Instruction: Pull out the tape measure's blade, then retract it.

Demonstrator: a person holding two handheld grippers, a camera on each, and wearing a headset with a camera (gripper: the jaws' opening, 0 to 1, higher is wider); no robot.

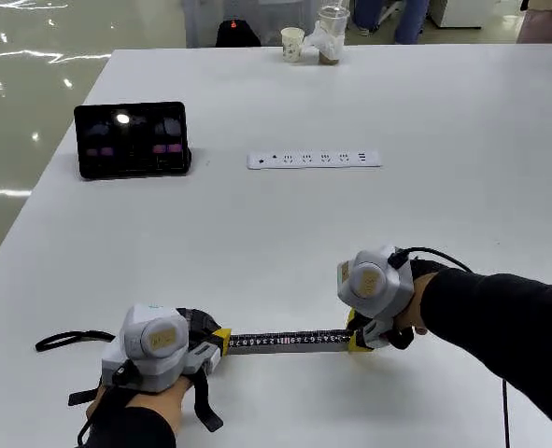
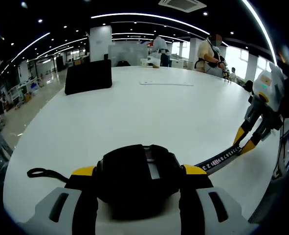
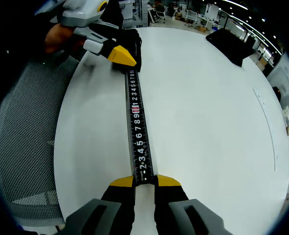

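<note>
In the head view, we saw the left gripper [image 1: 218, 338] low at the near edge of the white table [image 1: 425, 140]. Its jaws were clamped around the black tape measure [image 1: 197, 327]. The right gripper [image 1: 355, 338] sat off to its right, pinched on the end of the blade [image 1: 290, 340]. The blade lay flat on the table between the two, with only a short stretch out. A strap [image 1: 65, 338] trailed to the left of the tape measure, and a tablet [image 1: 132, 139] and a power strip [image 1: 314, 160] stood well apart, farther up the table.

In the left gripper view, the tape measure's body sat between the yellow-tipped jaws, gripped on both sides. The blade ran off to the right, toward the other gripper.

In the right gripper view, the jaws met on the blade's tip, and the printed numbers ran away toward the tape measure.

We judged the pull-out step to be in hand, with retraction not yet begun. The next move would call for the left gripper to hold the body steady. The right would draw straight along the blade's line, then feed it back under control — not let it snap home.
</note>
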